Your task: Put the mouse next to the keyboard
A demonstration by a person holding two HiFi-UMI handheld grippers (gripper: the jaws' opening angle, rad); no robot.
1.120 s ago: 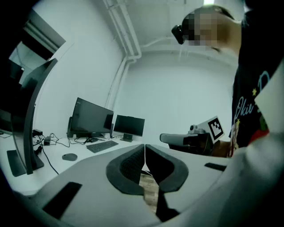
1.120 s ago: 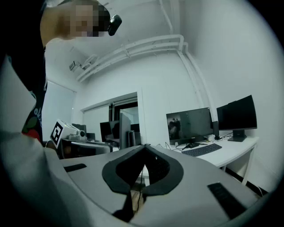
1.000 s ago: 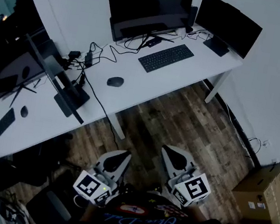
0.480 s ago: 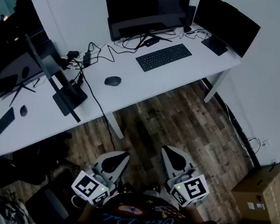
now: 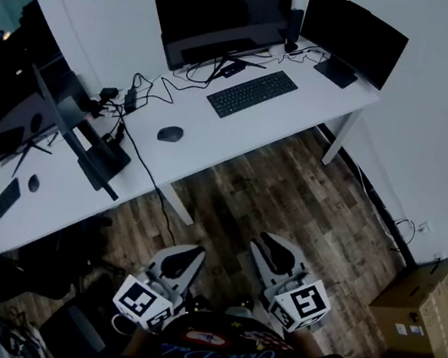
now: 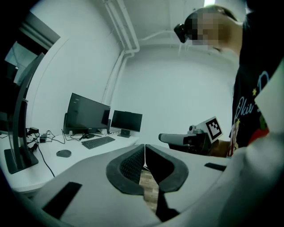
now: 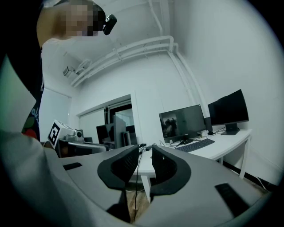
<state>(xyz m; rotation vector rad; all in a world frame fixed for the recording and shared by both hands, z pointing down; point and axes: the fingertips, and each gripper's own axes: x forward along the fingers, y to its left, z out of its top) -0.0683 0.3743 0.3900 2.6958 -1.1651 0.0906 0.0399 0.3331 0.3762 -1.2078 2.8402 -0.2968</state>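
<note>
Mouse point(image 5: 170, 134) on white surface point(image 5: 215, 134), left of keyboard point(image 5: 251, 94), well apart from it. Big monitor point(image 5: 218, 18) behind keyboard, second monitor point(image 5: 353, 34) to right of keyboard. Left gripper point(image 6: 144, 148) well in front of keyboard, over wood floor point(image 5: 291, 186): jaws together, empty. Right gripper point(image 7: 145, 154) also well in front of keyboard: jaws have just been opening, small gap, nothing between.

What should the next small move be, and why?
Probably carry the right tongs toward the mouse: it lies on the desk, well apart from the keyboard, while the right tongs, whose jaws have just been opening, empty, hang over the floor.
</note>
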